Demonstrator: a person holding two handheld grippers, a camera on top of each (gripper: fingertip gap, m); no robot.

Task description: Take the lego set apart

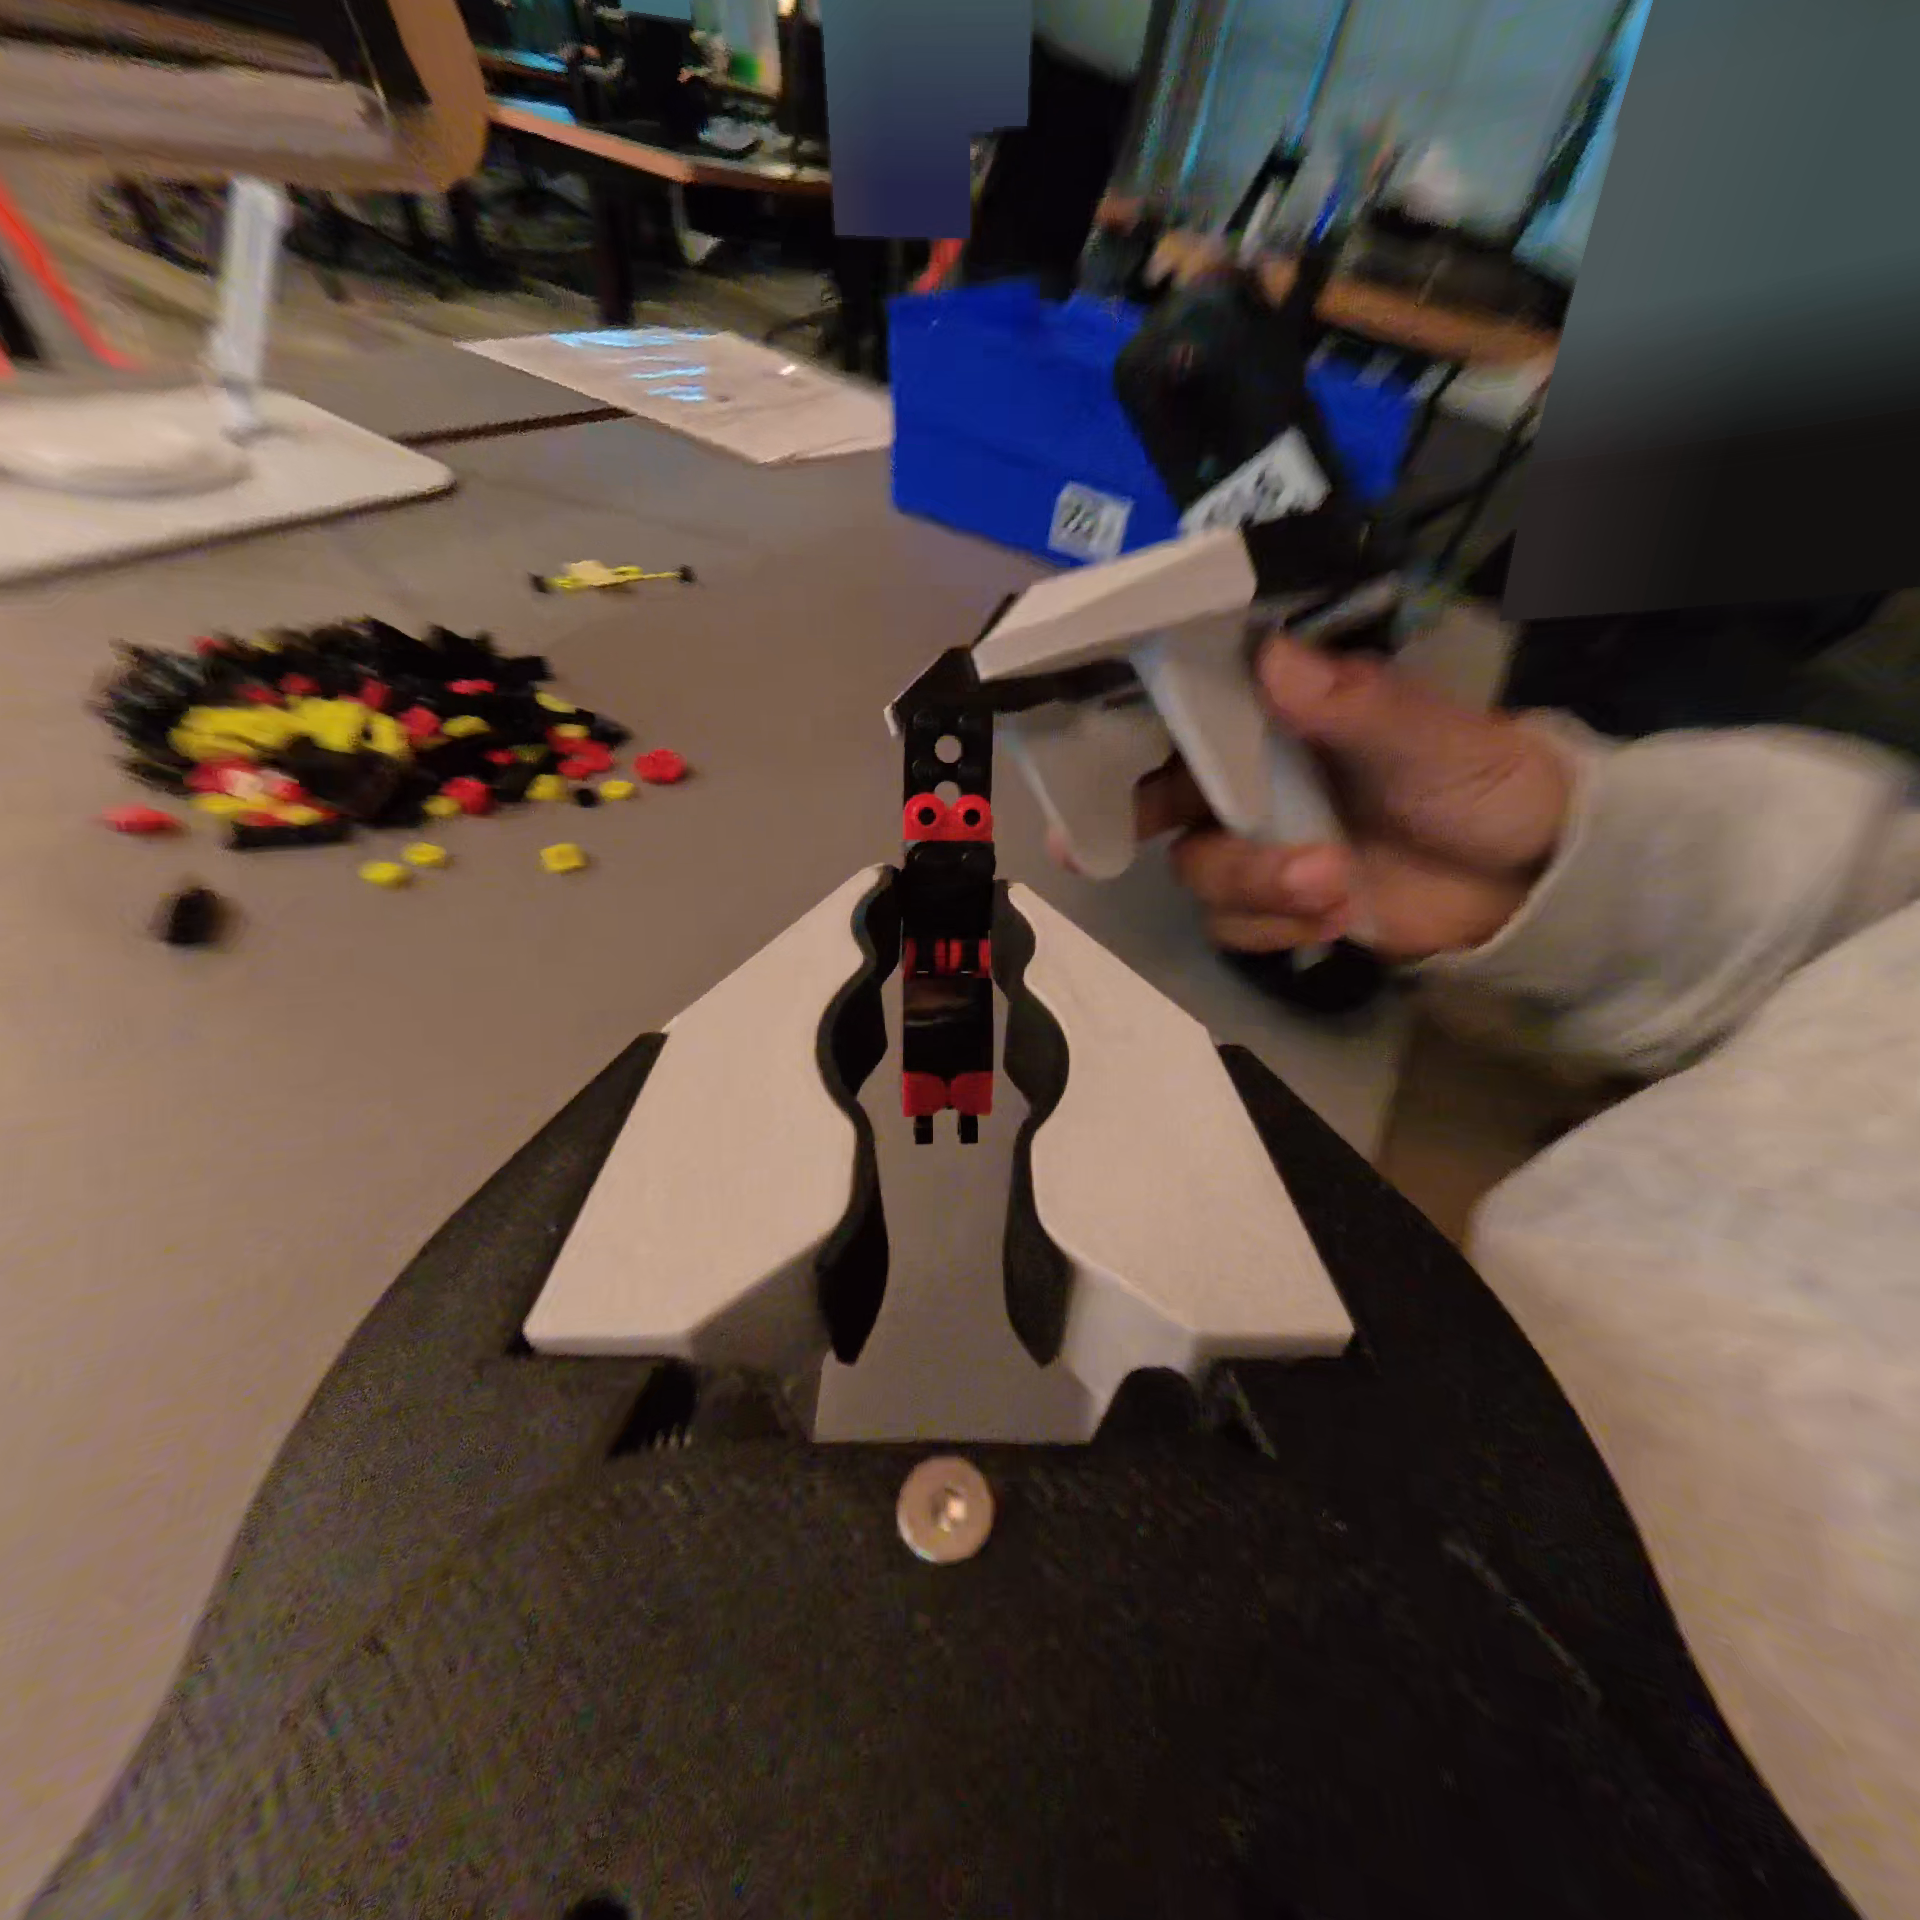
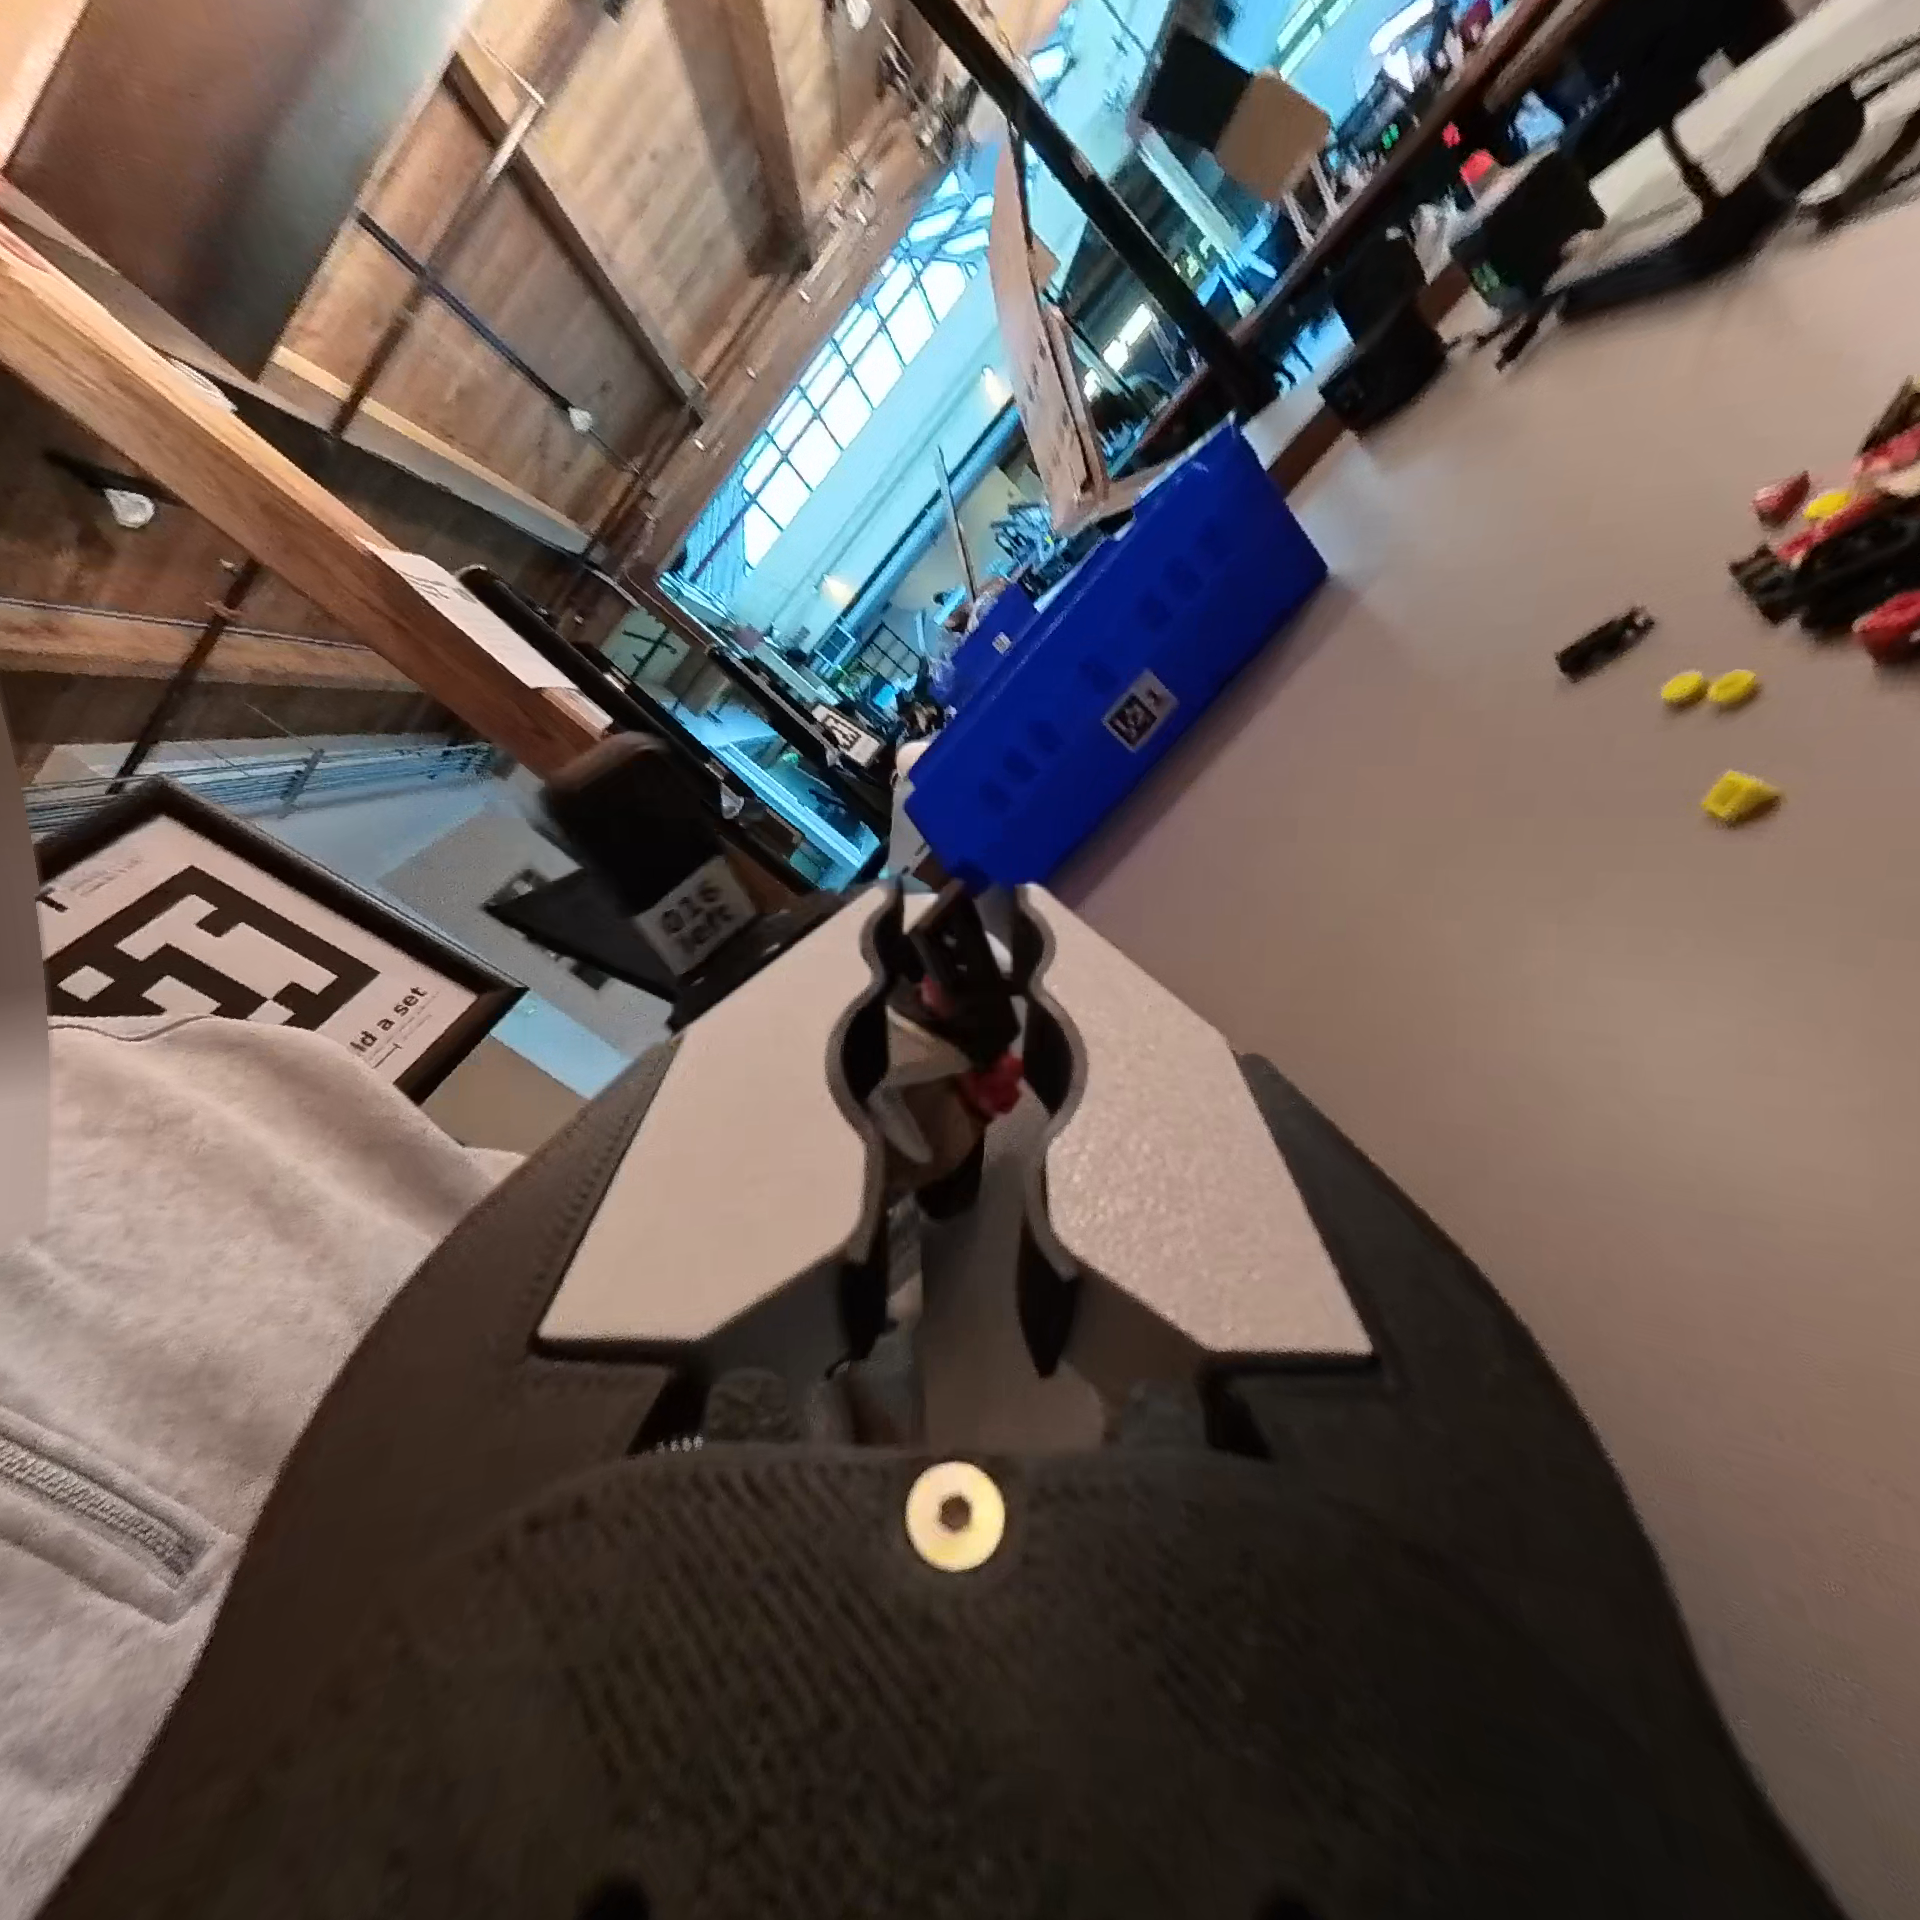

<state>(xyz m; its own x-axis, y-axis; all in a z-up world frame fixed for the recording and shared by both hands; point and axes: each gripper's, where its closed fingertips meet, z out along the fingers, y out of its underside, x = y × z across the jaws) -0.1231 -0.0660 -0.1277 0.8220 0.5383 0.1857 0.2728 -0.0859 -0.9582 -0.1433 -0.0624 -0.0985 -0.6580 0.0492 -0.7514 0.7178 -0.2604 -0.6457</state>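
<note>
A black and red lego assembly [image 1: 947, 935] stands upright in the air, held between both grippers. My left gripper [image 1: 945, 904] is shut on its lower part. My right gripper [image 1: 961, 686] comes in from the right, held by a hand, and is shut on the assembly's black top end. In the right wrist view my right gripper [image 2: 954, 914] is shut on that black end of the assembly [image 2: 951, 961], with the left gripper's grey finger partly seen behind it. A pile of loose black, red and yellow lego pieces [image 1: 343, 732] lies on the grey table to the left.
A blue bin [image 1: 997, 426] stands at the back right of the table. A small yellow lego build [image 1: 608, 577] lies beyond the pile. A white stand on a white board [image 1: 208, 457] is at the far left. Loose yellow pieces [image 2: 1714, 727] lie on the table.
</note>
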